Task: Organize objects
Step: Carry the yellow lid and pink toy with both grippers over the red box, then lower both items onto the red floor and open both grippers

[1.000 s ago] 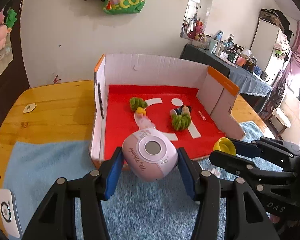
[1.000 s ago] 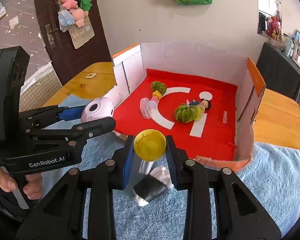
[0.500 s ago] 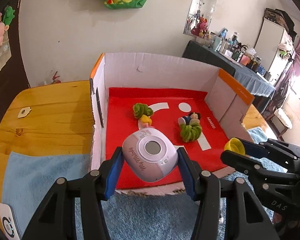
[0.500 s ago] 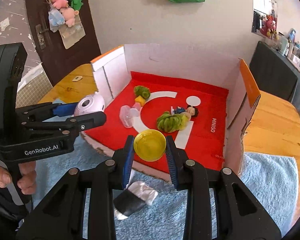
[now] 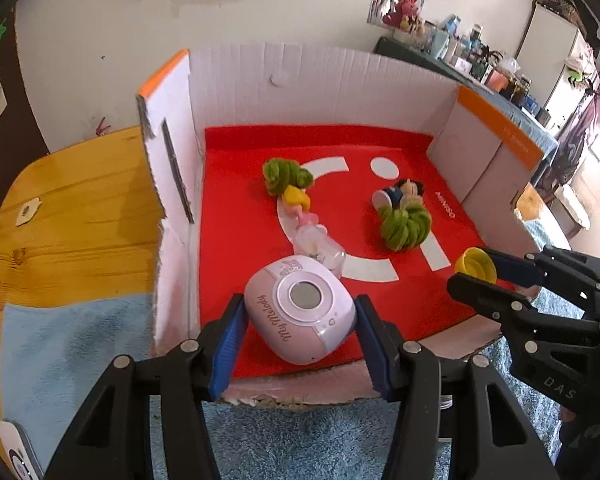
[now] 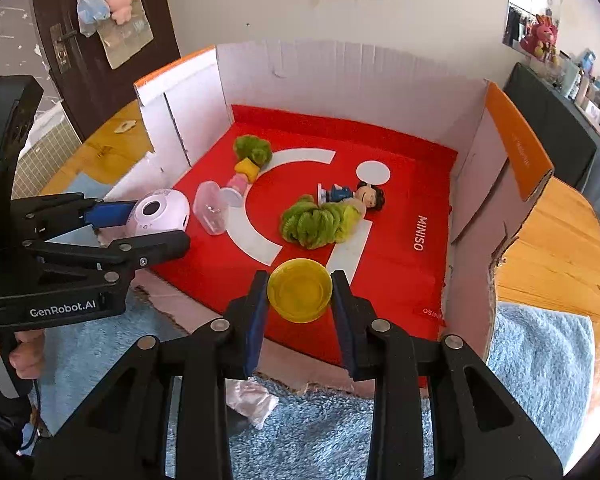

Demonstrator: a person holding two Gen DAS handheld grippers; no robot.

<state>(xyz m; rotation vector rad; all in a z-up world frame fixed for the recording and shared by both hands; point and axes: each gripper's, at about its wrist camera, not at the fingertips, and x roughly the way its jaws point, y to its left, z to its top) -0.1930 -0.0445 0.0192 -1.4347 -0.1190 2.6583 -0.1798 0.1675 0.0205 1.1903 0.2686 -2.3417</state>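
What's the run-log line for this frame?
left gripper: shut on pink device | right gripper: shut on yellow cup | both over red box floor near front edge | not released

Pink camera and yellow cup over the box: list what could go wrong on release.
1. The pink camera in the left hand-held gripper hangs beside the clear bottle; dropped, it may strike it.
2. The yellow cup in the right hand-held gripper sits near the box's torn front edge and could roll out.

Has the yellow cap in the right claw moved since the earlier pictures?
Yes. The yellow cap went forward, from above the blue towel to over the box's red floor.
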